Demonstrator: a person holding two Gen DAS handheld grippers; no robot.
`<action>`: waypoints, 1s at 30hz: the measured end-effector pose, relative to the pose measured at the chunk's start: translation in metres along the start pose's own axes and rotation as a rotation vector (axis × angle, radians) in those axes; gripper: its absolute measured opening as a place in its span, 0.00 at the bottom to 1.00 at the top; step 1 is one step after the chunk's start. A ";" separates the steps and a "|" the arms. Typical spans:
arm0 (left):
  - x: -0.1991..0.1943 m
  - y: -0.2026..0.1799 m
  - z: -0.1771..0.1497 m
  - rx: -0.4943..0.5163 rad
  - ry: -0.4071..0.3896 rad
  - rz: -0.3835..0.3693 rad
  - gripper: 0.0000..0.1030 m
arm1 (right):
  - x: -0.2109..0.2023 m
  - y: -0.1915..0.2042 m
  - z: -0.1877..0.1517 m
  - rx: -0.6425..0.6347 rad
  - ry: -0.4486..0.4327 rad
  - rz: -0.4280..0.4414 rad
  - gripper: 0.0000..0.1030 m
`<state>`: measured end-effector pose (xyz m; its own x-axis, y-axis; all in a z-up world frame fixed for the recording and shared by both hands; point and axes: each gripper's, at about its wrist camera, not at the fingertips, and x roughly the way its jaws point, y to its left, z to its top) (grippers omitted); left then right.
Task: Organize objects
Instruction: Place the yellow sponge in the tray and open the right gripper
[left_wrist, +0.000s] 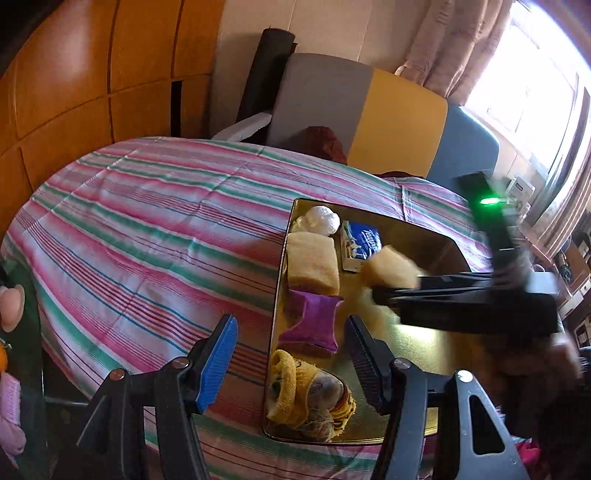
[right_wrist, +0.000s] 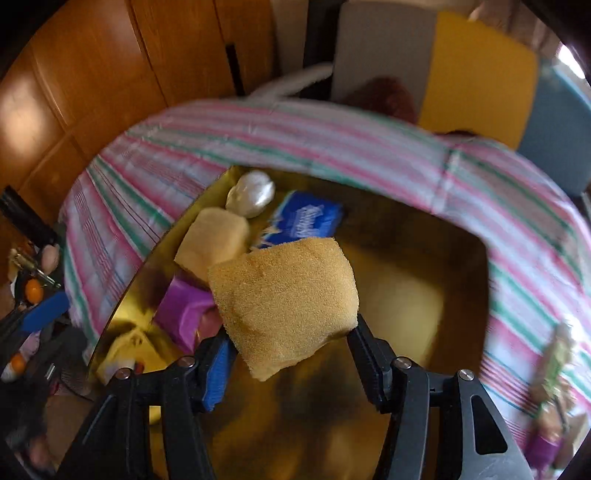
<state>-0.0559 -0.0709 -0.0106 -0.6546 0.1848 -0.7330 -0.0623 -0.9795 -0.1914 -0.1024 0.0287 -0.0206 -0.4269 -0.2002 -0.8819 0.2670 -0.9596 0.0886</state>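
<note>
A gold tray (left_wrist: 436, 343) lies on the striped bed. My right gripper (right_wrist: 291, 345) is shut on a yellow sponge (right_wrist: 284, 302) and holds it above the tray (right_wrist: 424, 302); it shows in the left wrist view (left_wrist: 384, 286) with the sponge (left_wrist: 388, 269). In the tray lie a second yellow sponge (left_wrist: 312, 264), a white ball (left_wrist: 321, 219), a blue tissue pack (left_wrist: 360, 243), a purple pouch (left_wrist: 314, 325) and a yellow knit item (left_wrist: 306, 395). My left gripper (left_wrist: 291, 354) is open and empty over the tray's left edge.
The striped bedspread (left_wrist: 147, 229) covers the bed. A wooden wardrobe (left_wrist: 92, 74) stands behind at the left. Grey, yellow and blue cushions (left_wrist: 399, 118) stand at the far side. Small items (right_wrist: 554, 387) lie on the bed at right.
</note>
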 end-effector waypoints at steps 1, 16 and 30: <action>0.000 0.001 0.000 -0.005 -0.002 0.003 0.59 | 0.015 0.007 0.005 -0.006 0.030 -0.005 0.58; -0.002 -0.003 -0.002 0.022 -0.018 0.033 0.59 | 0.012 0.006 -0.004 0.052 -0.019 0.083 0.81; -0.022 -0.055 -0.013 0.148 -0.054 0.020 0.59 | -0.074 -0.059 -0.053 0.118 -0.202 -0.034 0.85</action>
<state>-0.0278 -0.0206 0.0073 -0.6965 0.1650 -0.6984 -0.1572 -0.9847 -0.0759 -0.0406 0.1103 0.0148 -0.6015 -0.1920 -0.7754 0.1522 -0.9805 0.1247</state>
